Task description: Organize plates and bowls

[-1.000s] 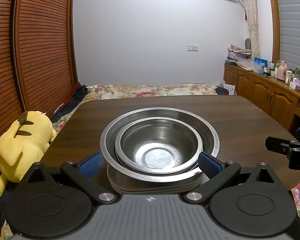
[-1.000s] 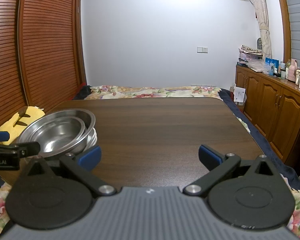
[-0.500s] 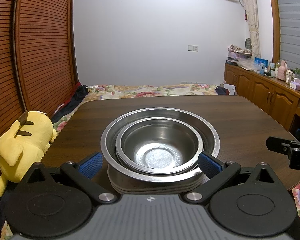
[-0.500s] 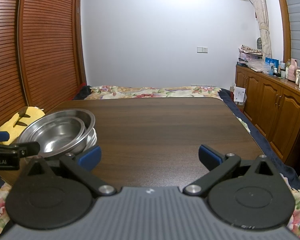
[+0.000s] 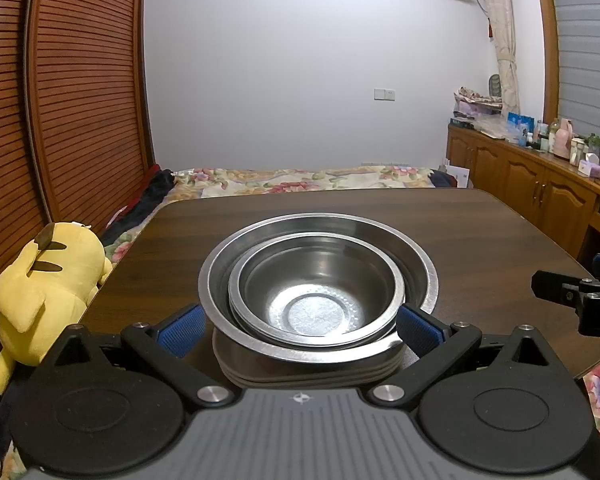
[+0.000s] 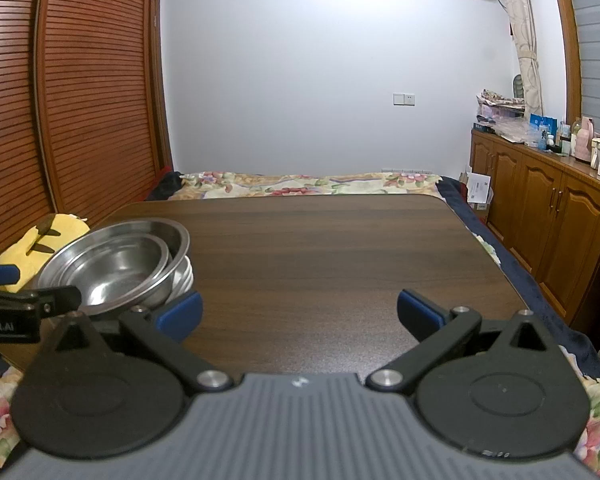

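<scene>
A small steel bowl (image 5: 316, 300) sits nested in a larger steel bowl (image 5: 416, 256), and both rest on a stack of pale plates (image 5: 308, 376) near the front edge of the dark wooden table (image 5: 480, 232). My left gripper (image 5: 300, 326) is open, its blue pads either side of the stack, not touching it. In the right wrist view the same bowls (image 6: 112, 264) stand at the left. My right gripper (image 6: 298, 314) is open over bare table, nothing between its fingers. Its tip (image 5: 568, 292) shows at the right edge of the left wrist view.
A yellow plush toy (image 5: 40, 292) lies off the table's left edge. A bed with a floral cover (image 6: 300, 184) lies beyond the far edge. Wooden cabinets (image 6: 540, 208) with bottles on top run along the right wall. Slatted wooden doors (image 5: 60, 100) stand at the left.
</scene>
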`<state>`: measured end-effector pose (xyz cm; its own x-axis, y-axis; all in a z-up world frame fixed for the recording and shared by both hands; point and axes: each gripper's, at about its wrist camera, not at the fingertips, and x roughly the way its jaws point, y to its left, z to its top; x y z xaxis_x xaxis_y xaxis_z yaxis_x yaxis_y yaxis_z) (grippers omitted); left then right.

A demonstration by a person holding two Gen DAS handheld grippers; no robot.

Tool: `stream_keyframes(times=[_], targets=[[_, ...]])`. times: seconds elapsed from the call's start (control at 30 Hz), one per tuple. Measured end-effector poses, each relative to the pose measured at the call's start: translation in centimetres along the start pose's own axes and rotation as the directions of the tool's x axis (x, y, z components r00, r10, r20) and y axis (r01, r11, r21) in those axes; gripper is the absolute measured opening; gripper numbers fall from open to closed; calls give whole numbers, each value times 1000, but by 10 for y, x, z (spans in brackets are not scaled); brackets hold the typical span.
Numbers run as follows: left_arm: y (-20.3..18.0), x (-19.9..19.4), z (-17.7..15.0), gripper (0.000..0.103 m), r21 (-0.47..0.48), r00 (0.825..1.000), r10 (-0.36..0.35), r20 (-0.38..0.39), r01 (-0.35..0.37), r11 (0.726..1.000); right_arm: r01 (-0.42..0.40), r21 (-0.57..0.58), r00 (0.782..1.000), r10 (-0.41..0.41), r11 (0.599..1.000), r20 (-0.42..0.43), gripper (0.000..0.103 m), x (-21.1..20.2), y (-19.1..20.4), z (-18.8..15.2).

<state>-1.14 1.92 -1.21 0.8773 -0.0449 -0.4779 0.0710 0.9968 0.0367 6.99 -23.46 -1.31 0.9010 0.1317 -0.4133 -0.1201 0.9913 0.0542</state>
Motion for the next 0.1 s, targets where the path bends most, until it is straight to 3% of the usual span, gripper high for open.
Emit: stream_keyframes(times=[0.1], targets=[[1, 1, 0, 103, 0, 1000, -2, -1, 2, 1000, 0, 1, 1000, 0, 1000, 0, 103, 0, 0, 0]])
